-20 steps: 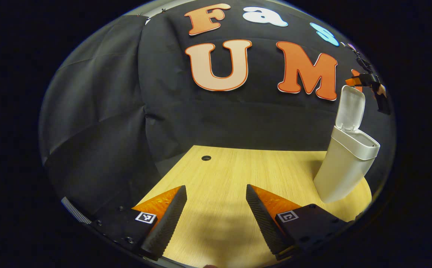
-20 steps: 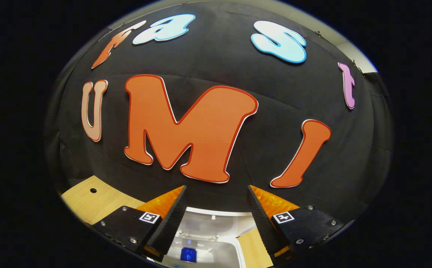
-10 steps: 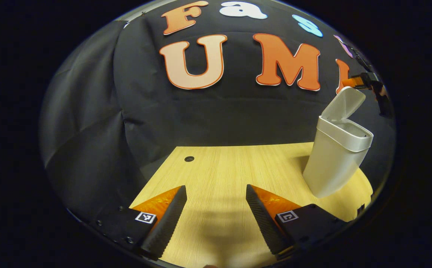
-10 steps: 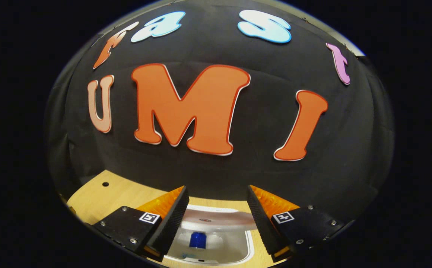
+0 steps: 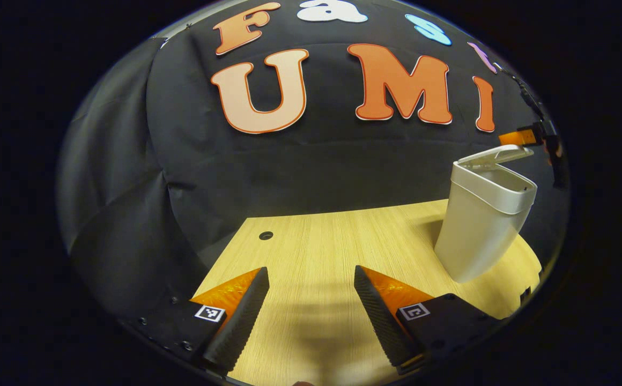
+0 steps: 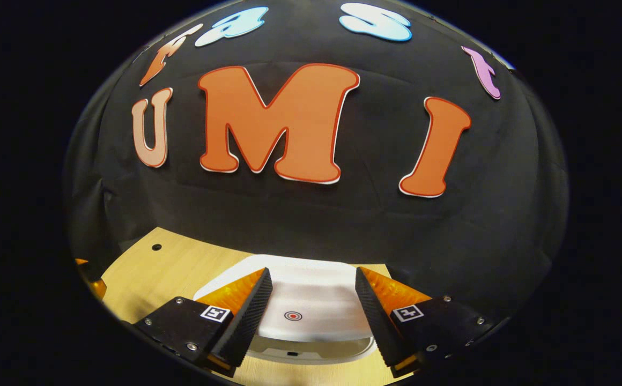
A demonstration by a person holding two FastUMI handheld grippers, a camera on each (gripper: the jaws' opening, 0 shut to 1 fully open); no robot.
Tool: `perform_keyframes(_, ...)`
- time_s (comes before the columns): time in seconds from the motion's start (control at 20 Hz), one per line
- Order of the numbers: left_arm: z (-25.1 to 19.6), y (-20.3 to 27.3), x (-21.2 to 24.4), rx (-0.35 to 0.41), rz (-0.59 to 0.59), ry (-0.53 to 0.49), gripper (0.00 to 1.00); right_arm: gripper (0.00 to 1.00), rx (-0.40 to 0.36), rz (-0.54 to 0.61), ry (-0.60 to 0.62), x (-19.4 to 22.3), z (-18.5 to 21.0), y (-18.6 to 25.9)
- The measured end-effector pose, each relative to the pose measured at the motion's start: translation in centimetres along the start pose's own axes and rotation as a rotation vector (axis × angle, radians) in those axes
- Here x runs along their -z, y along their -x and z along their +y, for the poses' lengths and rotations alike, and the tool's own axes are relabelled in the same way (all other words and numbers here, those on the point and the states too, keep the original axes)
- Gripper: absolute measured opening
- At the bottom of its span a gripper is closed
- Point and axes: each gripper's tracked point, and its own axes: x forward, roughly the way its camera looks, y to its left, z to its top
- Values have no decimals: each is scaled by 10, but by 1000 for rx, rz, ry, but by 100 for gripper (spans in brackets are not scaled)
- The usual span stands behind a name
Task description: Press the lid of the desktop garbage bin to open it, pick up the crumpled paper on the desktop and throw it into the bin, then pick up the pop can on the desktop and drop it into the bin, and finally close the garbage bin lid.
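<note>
The white desktop bin (image 5: 480, 228) stands at the right of the wooden table in the left gripper view. Its lid (image 5: 496, 155) is lowered almost flat, with a narrow gap left at the rim. My right gripper (image 5: 528, 136) shows just above and behind that lid. In the right gripper view the lid (image 6: 311, 289), with a small red ring mark (image 6: 293, 316), lies right under my open right gripper (image 6: 311, 308). My left gripper (image 5: 308, 305) hangs open over bare table, well left of the bin. The bin's inside is hidden.
The wooden table (image 5: 343, 241) has a small round hole (image 5: 265, 235) near its far left corner. Black cloth walls close behind the table and on its left. The left gripper (image 6: 88, 276) peeks in at the left rim of the right gripper view.
The bin lid has swung down from upright to nearly flat over the opening. The blue can inside the bin is now covered. My right gripper has followed the lid down.
</note>
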Motion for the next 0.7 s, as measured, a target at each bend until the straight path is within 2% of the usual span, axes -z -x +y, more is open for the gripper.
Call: perform_keyframes(0.7,-21,-3,10,53,35,-51,100,94,-20,52,-49,57,14,12)
